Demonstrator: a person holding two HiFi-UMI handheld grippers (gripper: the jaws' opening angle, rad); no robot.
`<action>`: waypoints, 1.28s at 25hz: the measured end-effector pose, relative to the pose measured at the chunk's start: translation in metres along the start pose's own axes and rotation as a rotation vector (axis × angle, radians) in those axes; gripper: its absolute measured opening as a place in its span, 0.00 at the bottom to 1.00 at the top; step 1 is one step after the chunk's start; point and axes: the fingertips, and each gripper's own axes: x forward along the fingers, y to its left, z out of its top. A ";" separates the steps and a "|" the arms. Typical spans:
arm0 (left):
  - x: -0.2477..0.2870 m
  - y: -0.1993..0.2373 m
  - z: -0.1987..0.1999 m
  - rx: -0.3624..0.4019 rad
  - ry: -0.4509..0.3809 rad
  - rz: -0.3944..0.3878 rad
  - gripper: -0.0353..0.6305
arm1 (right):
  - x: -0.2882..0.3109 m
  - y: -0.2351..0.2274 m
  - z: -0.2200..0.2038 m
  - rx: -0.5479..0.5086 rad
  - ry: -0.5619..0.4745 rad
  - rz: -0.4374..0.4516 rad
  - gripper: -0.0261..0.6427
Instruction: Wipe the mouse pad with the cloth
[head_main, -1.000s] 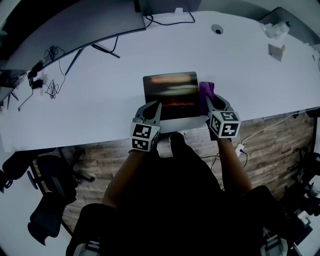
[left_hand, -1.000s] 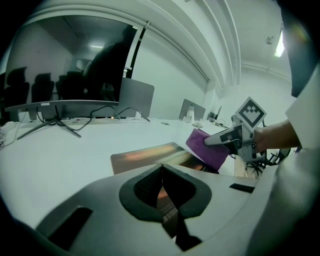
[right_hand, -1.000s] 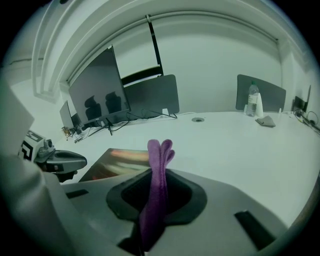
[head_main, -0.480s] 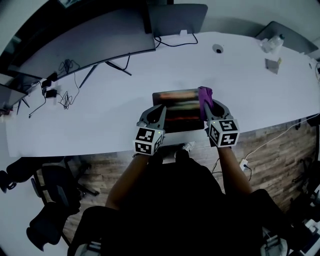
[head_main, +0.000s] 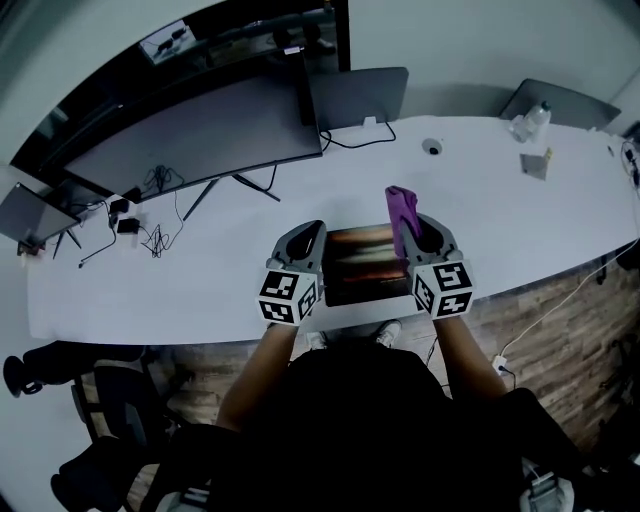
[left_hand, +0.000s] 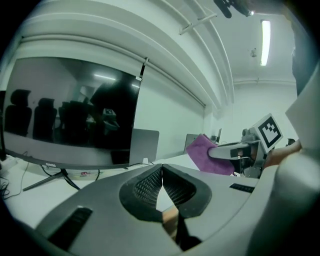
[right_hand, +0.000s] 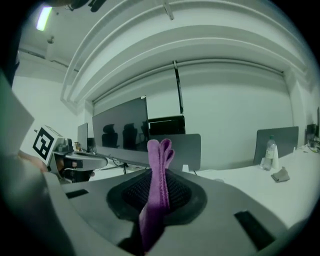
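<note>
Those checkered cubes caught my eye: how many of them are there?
2. One marker cube sits on the left gripper; the second sits on the right gripper, which grips the purple cloth. None seems hidden.

Can't read print on mouse pad (head_main: 365, 262): smeared in head view. Lose its side edges behind left hand-held gripper (head_main: 311, 232) & right hand-held gripper (head_main: 426, 226). In left gripper view, get only a brownish sliver low btw the closed pads; rest masked by gripper body. Lose lower end of cloth (right_hand: 159, 172) down in the right jaws. Can't ID small items (head_main: 533, 165) at far right of tabletop (head_main: 200, 280), too tiny. See monitor (left_hand: 65, 110) only partly, cut at L edge.
</note>
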 end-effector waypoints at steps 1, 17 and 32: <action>-0.001 0.004 0.007 0.002 -0.012 0.009 0.09 | 0.000 0.001 0.009 -0.006 -0.019 0.000 0.14; -0.015 -0.008 0.050 0.071 -0.100 -0.021 0.09 | -0.009 0.023 0.049 -0.103 -0.112 -0.022 0.13; -0.024 -0.002 0.053 0.024 -0.119 -0.011 0.09 | -0.010 0.036 0.065 -0.130 -0.146 -0.004 0.13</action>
